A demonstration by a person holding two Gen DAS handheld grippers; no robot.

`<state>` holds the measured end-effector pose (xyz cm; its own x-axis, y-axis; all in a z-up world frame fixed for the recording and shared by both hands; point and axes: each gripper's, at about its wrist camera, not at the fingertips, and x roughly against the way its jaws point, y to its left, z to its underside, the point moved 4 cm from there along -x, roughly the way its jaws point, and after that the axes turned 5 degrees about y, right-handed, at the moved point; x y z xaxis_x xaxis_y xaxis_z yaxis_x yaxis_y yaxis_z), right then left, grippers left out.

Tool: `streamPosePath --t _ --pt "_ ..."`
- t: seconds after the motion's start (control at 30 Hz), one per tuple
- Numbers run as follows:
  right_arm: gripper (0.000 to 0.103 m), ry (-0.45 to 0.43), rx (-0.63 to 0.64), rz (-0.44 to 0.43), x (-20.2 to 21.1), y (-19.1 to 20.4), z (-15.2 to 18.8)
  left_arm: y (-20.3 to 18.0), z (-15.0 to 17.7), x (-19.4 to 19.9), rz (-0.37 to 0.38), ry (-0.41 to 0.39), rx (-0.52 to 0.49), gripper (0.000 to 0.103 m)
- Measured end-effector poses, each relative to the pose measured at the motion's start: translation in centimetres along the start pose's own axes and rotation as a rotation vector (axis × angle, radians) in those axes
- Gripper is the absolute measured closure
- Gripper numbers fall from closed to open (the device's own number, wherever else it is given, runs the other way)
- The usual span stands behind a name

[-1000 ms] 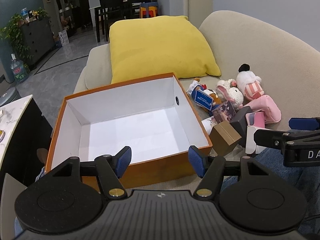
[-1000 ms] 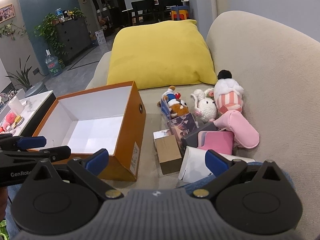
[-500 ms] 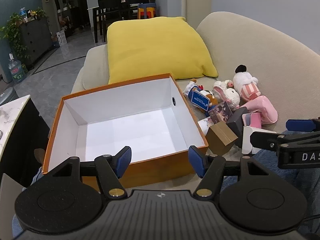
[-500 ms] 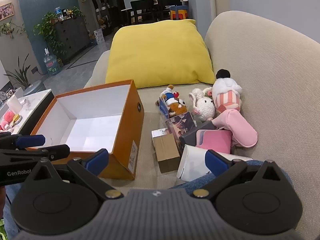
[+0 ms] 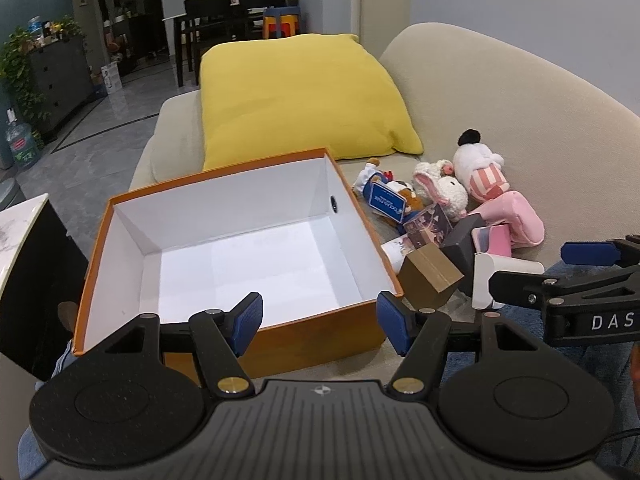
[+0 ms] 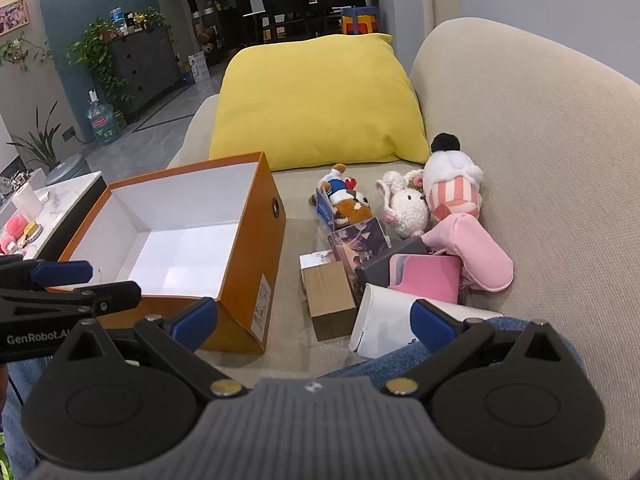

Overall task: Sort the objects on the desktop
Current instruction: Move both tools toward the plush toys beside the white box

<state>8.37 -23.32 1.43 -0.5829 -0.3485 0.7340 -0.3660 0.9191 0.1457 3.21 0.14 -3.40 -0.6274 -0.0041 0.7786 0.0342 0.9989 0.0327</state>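
Note:
An empty orange box (image 5: 94,248) with a white inside stands on the sofa seat; its side wall (image 6: 256,240) also shows in the right wrist view. To its right lies a pile: a duck plush (image 6: 344,200), a white bunny (image 6: 404,208), a pink-striped plush (image 6: 452,184), a pink pouch (image 6: 480,252), a brown carton (image 6: 328,300), a white box (image 6: 388,316) and a dark box (image 6: 400,264). My left gripper (image 5: 320,322) hangs open over the box's near wall, holding nothing. My right gripper (image 6: 314,320) is open just short of the carton and white box, also holding nothing.
A yellow cushion (image 5: 300,96) leans at the far end of the seat, and the beige backrest (image 6: 540,140) rises on the right. A marble side table (image 6: 60,204) with small items stands left of the box. A person's denim-clad leg (image 6: 400,364) lies below the pile.

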Motion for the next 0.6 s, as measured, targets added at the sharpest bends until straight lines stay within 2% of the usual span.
streamPosePath --t 0.13,0.33,0.43,0.5,0.6 --pt "0.001 -0.003 0.013 -0.003 0.0 -0.5 -0.5 -0.5 -1.1 -0.3 0.037 -0.003 -0.028 0.029" --pt "0.003 -0.019 0.077 0.034 -0.6 -2.0 -2.6 -1.8 -4.4 -1.5 0.102 -0.003 -0.077 0.029" --pt "0.017 -0.022 0.122 0.055 -1.3 -3.0 -4.2 -2.6 -6.8 -2.9 0.129 0.004 -0.091 0.029" --pt "0.027 0.003 0.147 0.061 -2.4 -3.7 -5.4 -3.0 -8.4 -4.5 0.151 0.034 -0.08 0.029" --pt "0.036 0.063 0.177 0.047 -4.8 -4.7 -7.4 -3.5 -11.1 -7.0 0.208 0.087 -0.049 0.029"
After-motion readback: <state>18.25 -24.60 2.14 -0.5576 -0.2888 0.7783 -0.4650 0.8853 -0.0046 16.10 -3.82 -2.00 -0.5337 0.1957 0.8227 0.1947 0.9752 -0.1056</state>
